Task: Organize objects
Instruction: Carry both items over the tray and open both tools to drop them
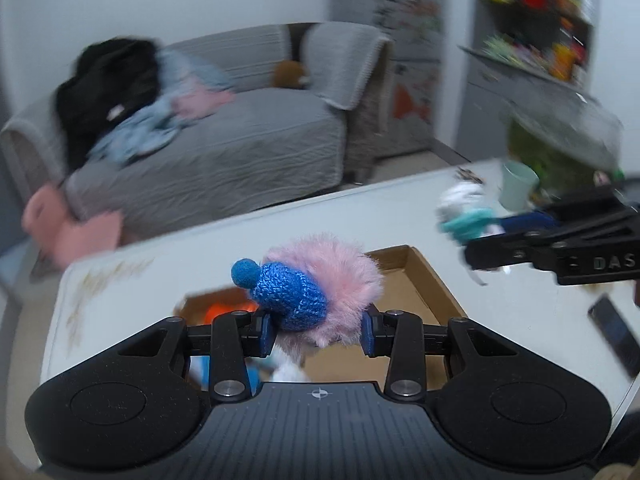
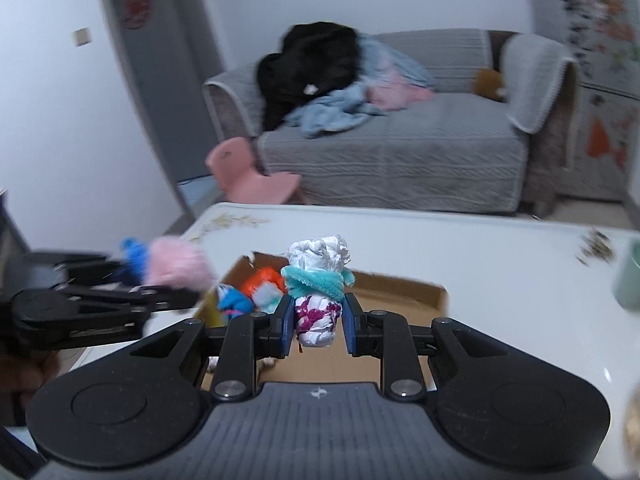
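Note:
My left gripper (image 1: 318, 332) is shut on a pink fluffy toy (image 1: 340, 276) that wears a blue knitted hat, held above the open cardboard box (image 1: 420, 280). My right gripper (image 2: 316, 322) is shut on a white paper figure (image 2: 318, 280) with a teal fuzzy scarf and magenta marks, held above the same box (image 2: 400, 292). Inside the box lie an orange toy (image 2: 264, 278) and a blue toy (image 2: 234, 300). The left gripper with the pink toy (image 2: 176, 264) shows at the left of the right wrist view. The right gripper (image 1: 472, 248) with the paper figure (image 1: 464, 208) shows at the right of the left wrist view.
The box sits on a white table (image 2: 500, 264). A pale green cup (image 1: 518, 190) stands on the table's far right; it also shows in the right wrist view (image 2: 630, 280). A dark phone (image 1: 616, 330) lies at the right. A grey sofa (image 2: 400, 148) with clothes and a pink chair (image 2: 248, 172) stand beyond the table.

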`<action>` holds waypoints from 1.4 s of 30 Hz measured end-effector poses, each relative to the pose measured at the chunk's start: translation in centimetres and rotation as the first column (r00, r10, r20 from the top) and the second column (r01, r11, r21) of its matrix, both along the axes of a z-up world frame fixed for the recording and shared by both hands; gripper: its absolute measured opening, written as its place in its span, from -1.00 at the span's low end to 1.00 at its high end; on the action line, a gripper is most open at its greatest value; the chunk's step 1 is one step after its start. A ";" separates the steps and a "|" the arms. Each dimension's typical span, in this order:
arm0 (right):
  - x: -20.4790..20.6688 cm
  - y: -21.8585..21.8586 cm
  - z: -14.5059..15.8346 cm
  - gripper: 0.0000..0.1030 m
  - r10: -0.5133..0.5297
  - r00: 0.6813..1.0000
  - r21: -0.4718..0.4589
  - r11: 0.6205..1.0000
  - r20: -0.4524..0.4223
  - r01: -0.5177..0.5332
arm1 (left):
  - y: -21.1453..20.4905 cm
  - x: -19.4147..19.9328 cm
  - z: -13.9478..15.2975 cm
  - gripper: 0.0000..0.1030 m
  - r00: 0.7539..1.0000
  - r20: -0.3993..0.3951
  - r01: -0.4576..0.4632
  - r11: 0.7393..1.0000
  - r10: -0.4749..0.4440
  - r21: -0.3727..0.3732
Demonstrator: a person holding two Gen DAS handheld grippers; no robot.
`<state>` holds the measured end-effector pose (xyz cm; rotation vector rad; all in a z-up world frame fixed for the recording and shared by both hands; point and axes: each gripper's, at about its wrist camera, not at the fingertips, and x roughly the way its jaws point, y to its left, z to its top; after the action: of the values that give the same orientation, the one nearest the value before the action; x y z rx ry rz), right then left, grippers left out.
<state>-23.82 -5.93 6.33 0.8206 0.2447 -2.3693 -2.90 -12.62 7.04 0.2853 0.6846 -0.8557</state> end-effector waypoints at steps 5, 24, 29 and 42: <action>-3.1 -0.4 -1.5 -0.57 0.062 0.998 0.013 0.998 0.014 -0.063 | -3.1 2.3 -2.9 -0.11 0.996 0.003 0.089 0.994 -0.089 0.062; -7.0 -2.5 -4.8 -0.56 0.091 0.992 0.077 0.992 0.083 -0.098 | -6.2 6.8 -10.6 -0.11 0.986 -0.052 0.167 0.971 -0.161 0.173; -7.6 -2.5 -5.7 -0.56 0.084 0.990 0.091 0.991 0.112 -0.094 | -6.9 7.4 -11.7 -0.11 0.980 -0.073 0.193 0.964 -0.183 0.182; -9.4 -3.0 -7.6 -0.56 0.045 0.988 0.147 0.987 0.150 -0.067 | -8.4 8.0 -14.2 -0.10 0.971 -0.079 0.239 0.941 -0.226 0.239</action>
<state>-33.20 -8.89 -1.24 1.0399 0.3856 -2.2463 5.10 -21.00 -7.14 0.5797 0.8175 -1.0062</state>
